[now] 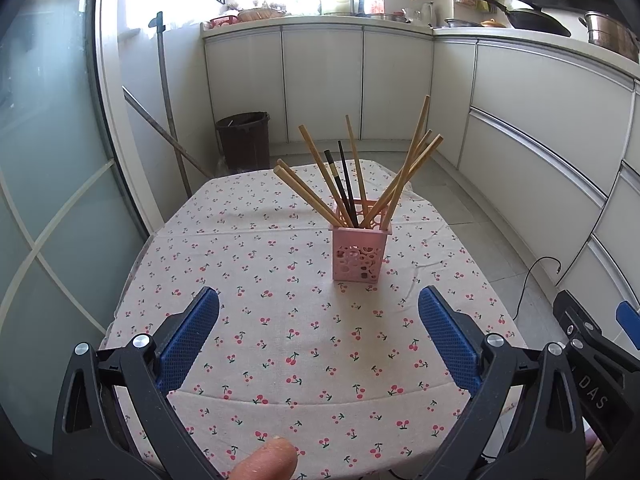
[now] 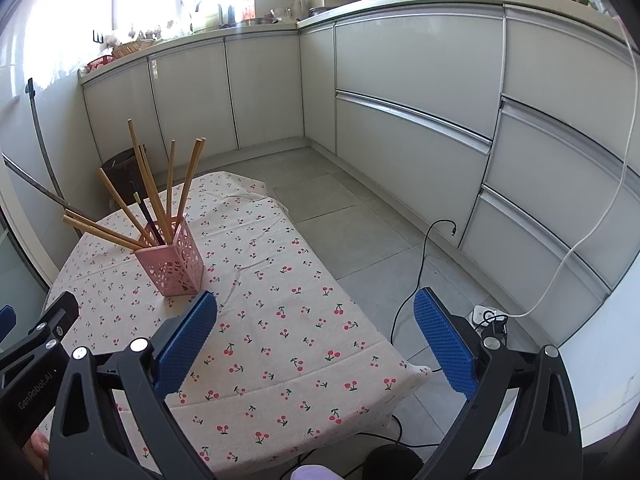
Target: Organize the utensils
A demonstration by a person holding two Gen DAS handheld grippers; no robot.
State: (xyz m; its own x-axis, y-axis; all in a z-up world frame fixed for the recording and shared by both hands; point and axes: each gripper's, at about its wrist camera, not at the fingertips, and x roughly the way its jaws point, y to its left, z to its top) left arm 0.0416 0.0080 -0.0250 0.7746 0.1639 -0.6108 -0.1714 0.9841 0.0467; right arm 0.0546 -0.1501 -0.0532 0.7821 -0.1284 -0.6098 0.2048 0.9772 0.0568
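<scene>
While both claws hang spread and empty over the cloth, the chopsticks stand splayed in their holder.

From the left gripper [image 1: 318, 305], its blue ribbed pads wide apart, the pink perforated plastic holder [image 1: 359, 254] stands just ahead on the cherry-print tablecloth [image 1: 248, 264]; the right gripper [image 2: 315, 306], equally agape, sits beside it over the table's edge. Thin bamboo chopsticks [image 1: 404, 178] and two black ones [image 1: 344, 184] lean outward: light, stiff, likely slick, best pinched mid-shaft. The holder looks light and tippable. Nothing crowds it; the brown bin [image 1: 243, 140], leaning mop pole [image 1: 170, 112] and floor cable [image 2: 416, 276] lie well apart.
</scene>
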